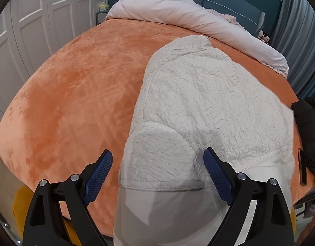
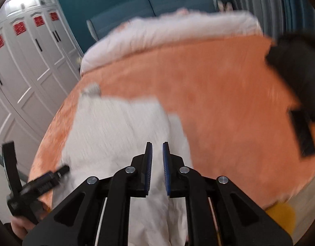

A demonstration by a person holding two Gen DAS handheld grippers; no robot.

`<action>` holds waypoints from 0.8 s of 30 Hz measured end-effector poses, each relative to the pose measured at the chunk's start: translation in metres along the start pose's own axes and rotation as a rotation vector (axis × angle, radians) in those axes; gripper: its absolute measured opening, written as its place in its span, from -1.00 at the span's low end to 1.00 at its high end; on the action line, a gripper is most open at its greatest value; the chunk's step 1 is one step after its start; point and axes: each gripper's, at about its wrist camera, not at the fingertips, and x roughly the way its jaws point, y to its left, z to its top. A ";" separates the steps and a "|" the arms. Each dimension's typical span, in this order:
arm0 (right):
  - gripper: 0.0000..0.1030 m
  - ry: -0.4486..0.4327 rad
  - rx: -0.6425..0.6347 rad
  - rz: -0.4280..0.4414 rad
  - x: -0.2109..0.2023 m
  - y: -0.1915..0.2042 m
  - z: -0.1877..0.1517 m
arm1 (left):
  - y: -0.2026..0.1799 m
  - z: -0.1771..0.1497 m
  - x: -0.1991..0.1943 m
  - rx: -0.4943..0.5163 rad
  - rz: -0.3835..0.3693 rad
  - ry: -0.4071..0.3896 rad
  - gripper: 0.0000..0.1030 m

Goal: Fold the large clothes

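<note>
Apparently mid-fold: the white quilted jacket (image 1: 198, 102) lies spread on the orange plush bed (image 1: 75, 92) directly ahead of the left tool (image 1: 157, 174), whose blue-padded fingers (image 1: 100, 172) stand wide apart, straddling the folded-over sleeve without pinching it, likely lined up for a grasp. The right tool (image 2: 157, 164) hovers over the jacket's near edge, jaws nearly together with a narrow gap and nothing visibly between them. No brand, label or legible writing shows; the right view is motion-blurred.
</note>
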 end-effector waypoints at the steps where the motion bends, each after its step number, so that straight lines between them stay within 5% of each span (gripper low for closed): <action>1: -0.66 -0.008 -0.015 0.002 0.001 0.005 0.005 | -0.002 0.000 0.000 -0.001 -0.001 0.001 0.72; 4: -0.66 0.097 -0.033 0.072 0.033 0.015 0.009 | -0.005 0.000 -0.001 0.010 0.014 -0.005 0.72; 7: -0.74 0.305 -0.068 0.050 0.095 0.016 -0.019 | -0.007 -0.001 -0.002 0.023 0.012 -0.004 0.72; 12: -0.64 0.233 0.009 0.087 0.057 0.012 -0.015 | -0.010 -0.003 -0.007 0.066 0.039 -0.014 0.71; 13: -0.55 0.216 0.013 0.092 0.047 0.009 -0.015 | -0.011 -0.003 -0.007 0.066 0.035 -0.013 0.70; 15: 0.19 0.201 0.024 0.104 0.030 -0.002 -0.021 | -0.010 -0.003 -0.009 0.060 0.024 -0.004 0.70; 17: 0.25 0.235 0.039 0.123 0.023 -0.012 -0.033 | -0.010 -0.006 -0.013 0.061 0.013 0.000 0.70; 19: 0.13 0.318 0.031 0.165 0.032 -0.015 -0.052 | -0.012 -0.010 -0.021 0.070 -0.004 -0.001 0.69; 21: -0.85 0.375 -0.002 0.212 0.038 -0.010 -0.067 | -0.015 -0.016 -0.030 0.090 -0.031 0.002 0.69; 24: -0.97 0.278 0.003 0.267 0.009 -0.008 -0.061 | -0.019 -0.028 -0.048 0.132 -0.050 -0.006 0.69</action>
